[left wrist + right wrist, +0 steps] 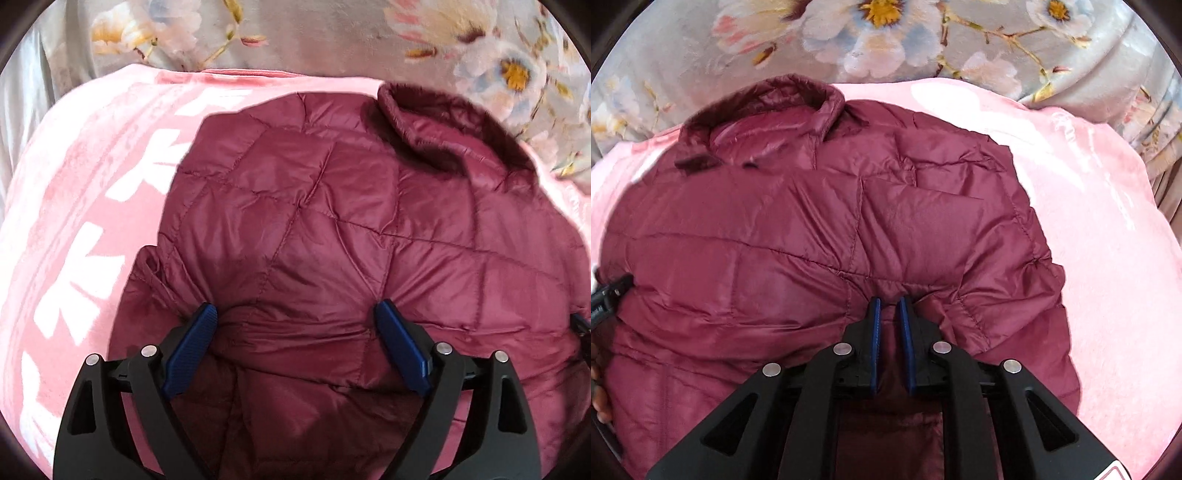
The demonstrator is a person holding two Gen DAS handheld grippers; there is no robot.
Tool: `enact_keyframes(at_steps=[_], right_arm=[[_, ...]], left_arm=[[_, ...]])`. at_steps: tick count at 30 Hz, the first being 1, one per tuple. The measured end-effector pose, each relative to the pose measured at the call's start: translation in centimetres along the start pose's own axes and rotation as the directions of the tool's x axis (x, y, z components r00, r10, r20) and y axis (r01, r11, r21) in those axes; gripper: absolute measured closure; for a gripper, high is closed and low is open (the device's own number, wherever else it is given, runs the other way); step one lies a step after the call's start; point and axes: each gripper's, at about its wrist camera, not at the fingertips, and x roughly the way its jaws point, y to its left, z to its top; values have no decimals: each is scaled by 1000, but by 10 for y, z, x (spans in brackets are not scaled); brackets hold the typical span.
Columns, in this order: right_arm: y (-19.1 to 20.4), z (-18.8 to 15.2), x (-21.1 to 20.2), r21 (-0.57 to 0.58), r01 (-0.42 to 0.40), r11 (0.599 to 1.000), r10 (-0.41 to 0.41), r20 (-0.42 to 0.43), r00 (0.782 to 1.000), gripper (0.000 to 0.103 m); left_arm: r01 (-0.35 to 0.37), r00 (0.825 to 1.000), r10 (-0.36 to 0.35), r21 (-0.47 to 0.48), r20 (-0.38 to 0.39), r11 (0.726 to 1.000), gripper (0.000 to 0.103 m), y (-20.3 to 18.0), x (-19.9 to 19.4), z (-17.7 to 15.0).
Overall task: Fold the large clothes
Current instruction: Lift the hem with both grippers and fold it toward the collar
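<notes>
left wrist view: the left gripper [295, 314] is spread wide, its blue pads [192, 347] pressed against a bunched fold of the maroon quilted jacket [332, 206] (nothing clamped), which is laid on a pink blanket [85, 192]. right wrist view: the right gripper [889, 306] is nearly closed, pinching a jacket fold [889, 288]; floral bedding [886, 40] is seen beyond.

my right tool [889, 306] sits low over a maroon quilted jacket [775, 240], its blue pads [874, 332] drawn close together with a ridge of the jacket's fabric pinched between them. the jacket lies spread on a pink blanket [1089, 221], collar [798, 99] at the far end. beyond is a grey floral bedcover [923, 44]. the left tool [609, 291] shows at the left edge.
</notes>
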Motion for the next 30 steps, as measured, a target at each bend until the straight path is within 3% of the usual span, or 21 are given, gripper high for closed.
enact_keyframes(at_steps=[3, 6, 8, 10, 11, 13, 14, 16, 18, 20, 21, 23, 24, 26, 27, 30], right_arm=[[-8, 21, -20, 83, -157, 984, 153, 53, 987, 56], [-2, 54, -21, 116, -279, 953, 270, 91, 959, 51], [6, 77, -14, 128, -362, 923, 348, 119, 930, 42], [8, 93, 2, 142, -399, 906, 382, 133, 915, 37], [9, 98, 9, 153, -401, 903, 383, 133, 914, 37], [7, 110, 33, 196, -400, 895, 385, 111, 916, 37], [6, 114, 45, 218, -398, 891, 385, 102, 917, 37], [5, 118, 61, 233, -392, 890, 384, 82, 920, 37], [12, 127, 79, 215, -374, 902, 374, 43, 926, 38], [27, 133, 94, 162, -360, 919, 368, -25, 929, 57], [33, 135, 96, 145, -368, 918, 378, -49, 925, 73], [42, 142, 91, 141, -430, 892, 441, -56, 896, 86], [41, 149, 80, 154, -492, 857, 498, -1, 867, 90], [36, 155, 65, 177, -588, 789, 584, 81, 808, 90], [35, 154, 65, 189, -592, 783, 588, 84, 805, 90], [42, 142, 78, 133, -480, 867, 482, 20, 876, 90]], left_arm=[[104, 993, -99, -77, 59, 992, 17, 12, -21, 23], [242, 969, -234, -124, 72, 962, 17, 9, -26, 56], [354, 935, -351, -165, 48, 921, 17, 3, -14, 77], [440, 895, -446, -223, 24, 870, 17, -3, 2, 91], [485, 866, -501, -263, 9, 834, 17, -8, 14, 96], [532, 825, -566, -325, -13, 782, 17, -16, 36, 102], [539, 809, -587, -366, -24, 759, 17, -20, 51, 105], [542, 794, -606, -404, -40, 737, 17, -24, 71, 107], [520, 799, -598, -422, -68, 743, 17, -32, 88, 108], [511, 808, -583, -392, -85, 765, 27, -39, 91, 110], [516, 809, -582, -369, -89, 773, 32, -44, 91, 111], [520, 807, -583, -355, -93, 777, 49, -46, 89, 111], [521, 807, -584, -359, -90, 775, 51, -44, 89, 111], [517, 812, -578, -361, -80, 776, 57, -41, 87, 108], [513, 817, -571, -355, -77, 782, 59, -41, 87, 107], [492, 837, -541, -321, -83, 810, 67, -42, 87, 101]])
